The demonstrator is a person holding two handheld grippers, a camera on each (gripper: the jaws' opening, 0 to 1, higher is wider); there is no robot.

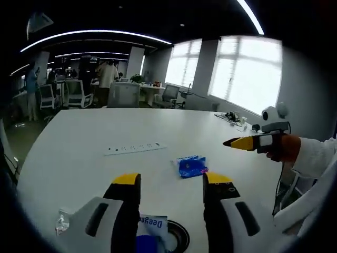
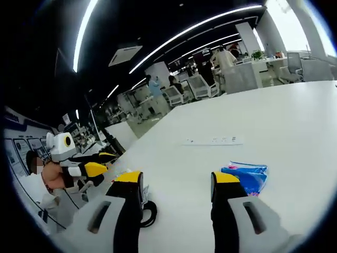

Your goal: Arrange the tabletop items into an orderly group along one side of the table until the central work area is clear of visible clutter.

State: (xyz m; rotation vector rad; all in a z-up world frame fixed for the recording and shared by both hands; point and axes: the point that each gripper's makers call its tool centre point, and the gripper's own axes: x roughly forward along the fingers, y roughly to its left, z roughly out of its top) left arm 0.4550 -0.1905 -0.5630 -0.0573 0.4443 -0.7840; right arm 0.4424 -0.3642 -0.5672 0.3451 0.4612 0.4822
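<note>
Task looks barely begun: the blue snack packet (image 1: 190,166) lies mid-tabletop (image 1: 79,137) just ahead of the left gripper (image 1: 171,182), the white power strip (image 1: 135,148) farther beyond it, and a crumpled clear wrapper (image 1: 62,221) sits left of its jaws. Left gripper jaws stand wide apart, holding nothing; right gripper (image 2: 177,180) likewise gapes, unloaded, packet just ahead-right. Judged: all 3 items await grouping along 1 side.

Most of my table (image 1: 105,126) lies bare and open. The far strip (image 1: 135,148) and the blue packet (image 1: 190,166) just ahead break the middle. Near my left jaws sit a label (image 1: 152,225), a dark ring (image 1: 176,234), perhaps a cable, and a wrapper (image 1: 62,222).
</note>
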